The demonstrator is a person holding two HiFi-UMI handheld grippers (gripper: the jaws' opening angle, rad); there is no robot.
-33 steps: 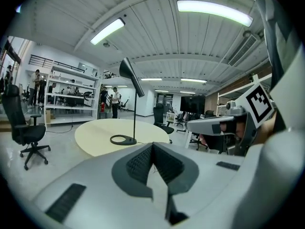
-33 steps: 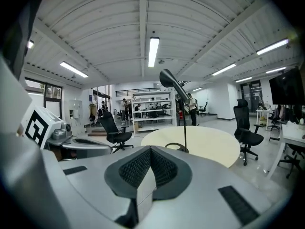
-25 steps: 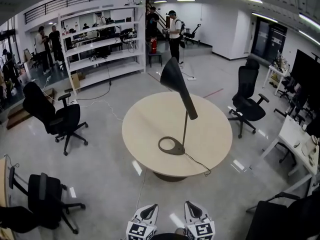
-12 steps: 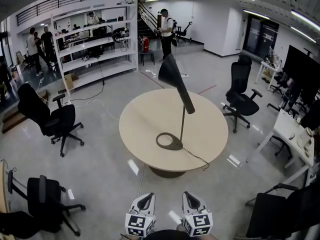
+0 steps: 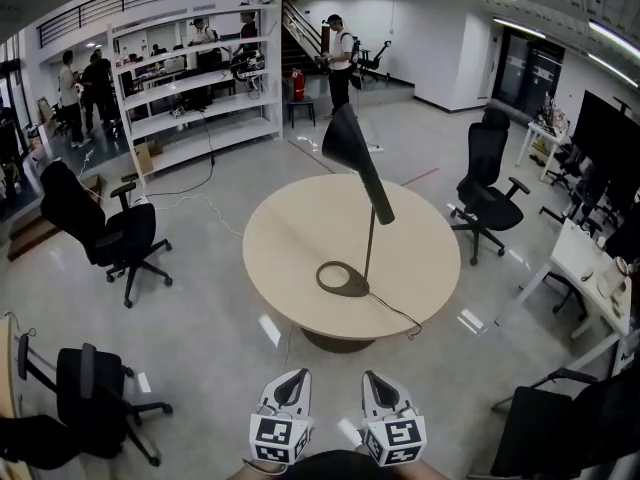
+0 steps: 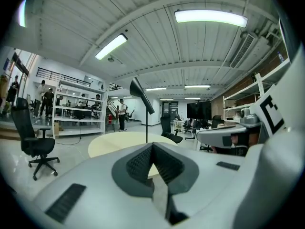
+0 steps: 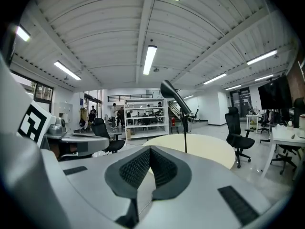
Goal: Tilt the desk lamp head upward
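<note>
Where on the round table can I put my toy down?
Most of the round table is bare: the whole left side and the far half behind the lamp base. Only the near right edge is busy, where the lamp cord runs off.

No readable text, brand or number, only square marker patterns on left claw cube (image 5: 279, 438), right claw cube (image 5: 397, 440)
</note>
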